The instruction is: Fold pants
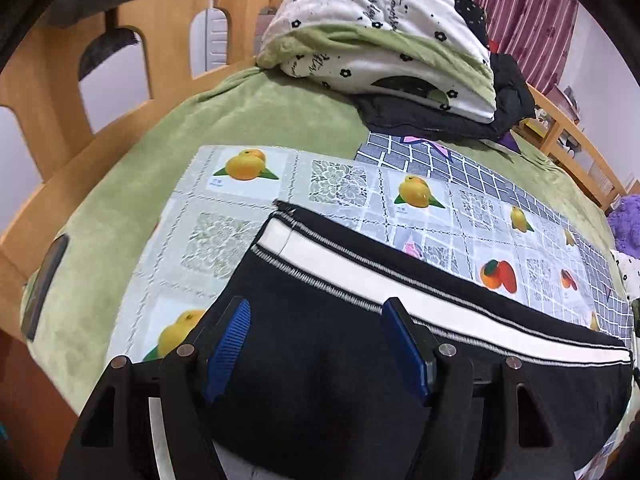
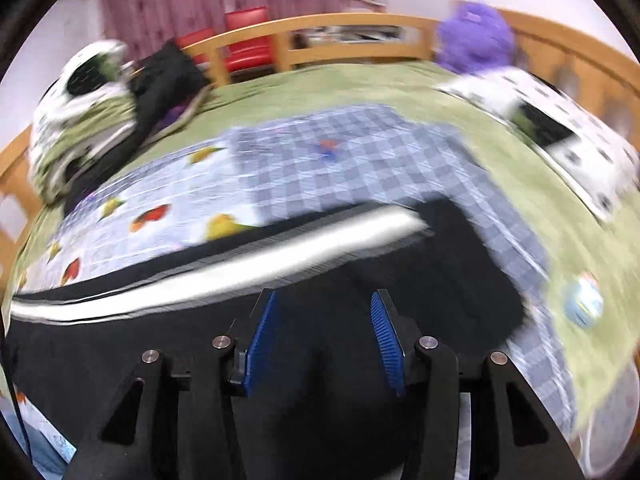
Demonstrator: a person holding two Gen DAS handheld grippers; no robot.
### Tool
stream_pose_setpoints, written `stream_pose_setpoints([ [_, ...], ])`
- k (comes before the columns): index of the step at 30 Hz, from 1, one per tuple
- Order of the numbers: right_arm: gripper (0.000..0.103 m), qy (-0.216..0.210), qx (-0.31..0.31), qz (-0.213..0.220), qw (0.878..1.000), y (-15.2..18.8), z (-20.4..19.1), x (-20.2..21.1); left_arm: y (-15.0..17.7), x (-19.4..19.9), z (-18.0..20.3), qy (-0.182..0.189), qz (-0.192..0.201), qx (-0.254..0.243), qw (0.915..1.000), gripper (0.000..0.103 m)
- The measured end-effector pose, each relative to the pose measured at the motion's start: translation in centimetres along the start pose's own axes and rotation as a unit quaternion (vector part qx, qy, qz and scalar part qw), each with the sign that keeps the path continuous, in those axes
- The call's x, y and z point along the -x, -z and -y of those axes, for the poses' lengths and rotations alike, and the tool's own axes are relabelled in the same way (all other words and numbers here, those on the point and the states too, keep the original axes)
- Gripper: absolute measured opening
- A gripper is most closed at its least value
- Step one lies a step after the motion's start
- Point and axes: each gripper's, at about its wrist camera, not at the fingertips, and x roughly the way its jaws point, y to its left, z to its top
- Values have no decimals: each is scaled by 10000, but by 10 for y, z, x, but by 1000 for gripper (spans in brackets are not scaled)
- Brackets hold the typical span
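right wrist view badly smeared by motion blur; far items hard to make out. near edge of black pants point(image 1: 340, 320) cut off behind gripper bodies in both views. pants w/ white side stripe point(image 1: 400, 280) lying flat on fruit-print cloth point(image 1: 248, 208) over green bed cover point(image 1: 140, 152). left hand-held gripper point(image 1: 316, 340) released, blue pads apart above the fabric, nothing pinched. right hand-held gripper point(image 2: 324, 336) also parted, nothing seen gripped; contact w/ pants can't tell. folded floral quilt point(image 1: 380, 32) at far end.
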Motion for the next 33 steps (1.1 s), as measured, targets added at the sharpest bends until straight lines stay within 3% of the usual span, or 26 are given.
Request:
stream_pose_setpoints([
  [8,48,-766,1487,-394,9851,-20,-134,-76,-32,-42,10,-288,-190,-422,9985,67],
  [13,48,-1099,1942,-621,9728,-20,-178,-111,-48,-64,-1,-417,-203,-420,9980,67],
  [16,48,-999,2242,-883,9654,-13,-191,-133,-51,-74,-7,-359,-239,-415,9982,67],
  [18,42,-936,2415,-1000,9607,-8,-197,-140,-53,-79,-11,-320,-245,-420,9983,67],
  [19,30,-999,2459,-998,9589,-7,-198,-138,-54,-83,-13,-315,-254,-417,9983,67],
  [20,11,-1095,2479,-1026,9571,-6,-199,-137,-55,-88,-15,-315,-273,-399,9983,66],
  [22,0,-1025,2542,-991,9566,-4,-201,-136,-57,-102,-16,-230,-382,-391,9982,66],
  [23,0,-954,2628,-984,9551,-1,-202,-137,-57,-107,-16,-198,-457,-389,9980,61],
  [24,0,-897,2693,-916,9545,2,-203,-135,-56,-114,-15,-122,-569,-374,9976,45],
  [25,0,-850,2718,-825,9550,3,-205,-133,-55,-119,-15,-71,-661,-378,9971,40],
  [26,0,-890,2665,-784,9565,4,-204,-131,-53,-120,-14,-230,-585,-431,9971,24],
  [31,0,-1121,2349,-420,9646,-8,-202,-114,-58,-93,-30,409,-28,-198,9990,20],
  [33,0,-1183,2242,-353,9667,-14,-204,-114,-58,-99,-35,411,-80,-45,9991,20],
])
